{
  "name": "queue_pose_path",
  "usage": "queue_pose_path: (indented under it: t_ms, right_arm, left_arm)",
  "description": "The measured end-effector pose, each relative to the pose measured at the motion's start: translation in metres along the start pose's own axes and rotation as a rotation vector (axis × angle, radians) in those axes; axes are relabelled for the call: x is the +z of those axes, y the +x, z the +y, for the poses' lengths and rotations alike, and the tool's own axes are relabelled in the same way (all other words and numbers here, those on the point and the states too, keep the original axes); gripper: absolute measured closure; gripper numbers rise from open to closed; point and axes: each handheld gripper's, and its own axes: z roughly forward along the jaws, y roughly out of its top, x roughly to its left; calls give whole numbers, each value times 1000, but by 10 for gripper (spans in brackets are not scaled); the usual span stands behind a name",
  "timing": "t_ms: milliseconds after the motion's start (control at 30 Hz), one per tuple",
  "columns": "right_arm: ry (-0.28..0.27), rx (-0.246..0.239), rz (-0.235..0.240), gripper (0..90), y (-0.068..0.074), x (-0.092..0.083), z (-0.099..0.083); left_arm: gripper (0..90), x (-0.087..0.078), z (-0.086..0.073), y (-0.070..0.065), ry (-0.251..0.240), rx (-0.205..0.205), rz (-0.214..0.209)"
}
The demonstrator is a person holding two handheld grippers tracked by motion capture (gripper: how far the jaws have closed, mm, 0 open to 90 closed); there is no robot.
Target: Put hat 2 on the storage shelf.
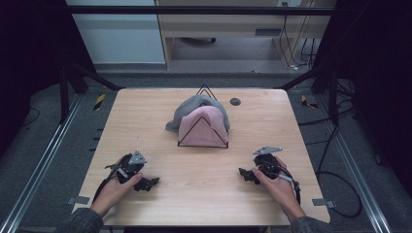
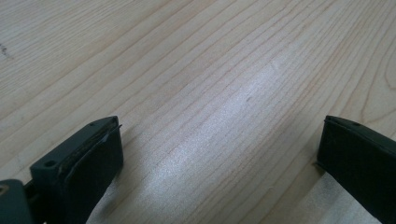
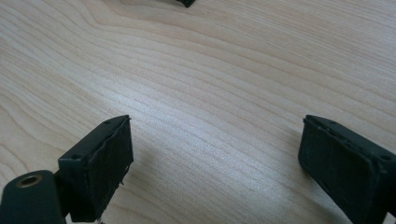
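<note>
Left gripper (image 1: pixel 145 183), right gripper (image 1: pixel 247 174) — jaws wide apart, nothing between — low over table (image 1: pixel 204 194).

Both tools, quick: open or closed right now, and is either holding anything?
Left tool: open, holding nothing, bare table between its jaws.
Right tool: open, holding nothing, low over the bare wood.
</note>
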Motion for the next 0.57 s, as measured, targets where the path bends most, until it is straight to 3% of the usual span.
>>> queue_pose_path:
  t_ms: [200, 300, 567]
  right_arm:
    - [-53, -12, -42, 84, 6, 2, -8]
    - [-70, -53, -64, 68, 9, 4, -11]
    - [-72, -51, -62, 62, 10, 4, -12]
  left_arm:
    - [0, -1, -2, -1, -4, -4, -1]
    - [0, -1, -3, -1, -8, -2, 2]
    - [0, -2, -3, -1, -12, 1, -1]
